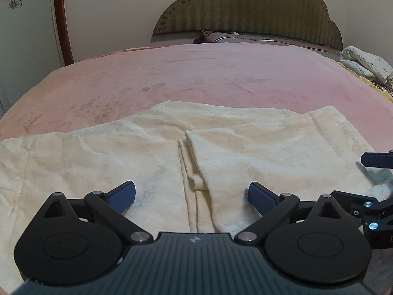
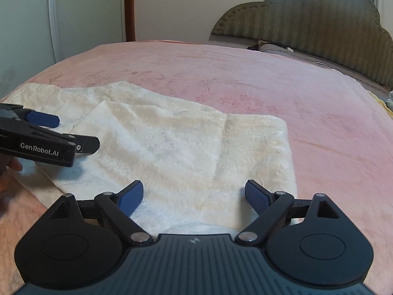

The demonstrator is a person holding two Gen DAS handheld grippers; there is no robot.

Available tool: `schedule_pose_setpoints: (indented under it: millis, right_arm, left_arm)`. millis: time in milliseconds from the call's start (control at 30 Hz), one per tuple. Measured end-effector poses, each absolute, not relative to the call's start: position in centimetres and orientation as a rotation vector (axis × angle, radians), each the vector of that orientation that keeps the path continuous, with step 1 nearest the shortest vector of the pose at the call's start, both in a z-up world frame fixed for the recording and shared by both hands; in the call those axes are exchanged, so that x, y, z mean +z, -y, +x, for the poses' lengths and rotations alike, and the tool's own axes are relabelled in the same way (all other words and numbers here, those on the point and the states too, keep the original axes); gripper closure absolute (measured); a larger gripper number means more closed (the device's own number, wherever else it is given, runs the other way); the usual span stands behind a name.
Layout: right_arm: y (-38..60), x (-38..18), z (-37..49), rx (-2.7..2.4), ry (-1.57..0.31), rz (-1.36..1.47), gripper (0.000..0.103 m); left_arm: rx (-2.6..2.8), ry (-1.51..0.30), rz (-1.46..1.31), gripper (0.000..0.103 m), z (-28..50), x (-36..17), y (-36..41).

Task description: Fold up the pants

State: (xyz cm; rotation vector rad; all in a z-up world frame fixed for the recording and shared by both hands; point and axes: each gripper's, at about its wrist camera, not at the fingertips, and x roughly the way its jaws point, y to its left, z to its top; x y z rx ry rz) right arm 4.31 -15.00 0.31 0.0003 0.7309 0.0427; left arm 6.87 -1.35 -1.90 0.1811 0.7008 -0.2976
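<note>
Cream patterned pants lie flat on a pink blanket, one part folded over the other with the folded edge running toward me. My left gripper hovers low over that edge, open, its blue pads apart with only loose cloth below them. In the right wrist view the pants show as a folded rectangle. My right gripper stands open just above its near edge, gripping nothing. The left gripper reaches in from the left over the cloth. The right gripper's fingers show at the right edge of the left wrist view.
A padded olive headboard and dark pillows close the far end of the bed. A bundled white printed cloth lies at the far right. A wardrobe door and wooden post stand beyond the bed's left side.
</note>
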Motion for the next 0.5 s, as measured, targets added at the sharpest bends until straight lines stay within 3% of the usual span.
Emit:
schedule_pose_setpoints:
  millis: [500]
  right_arm:
    - [10.9,0.9,4.9,0.111,-0.711,-0.106,0.008]
  left_arm:
    - [-0.164,-0.690,0.143,0.000,6.6,-1.3,-3.0]
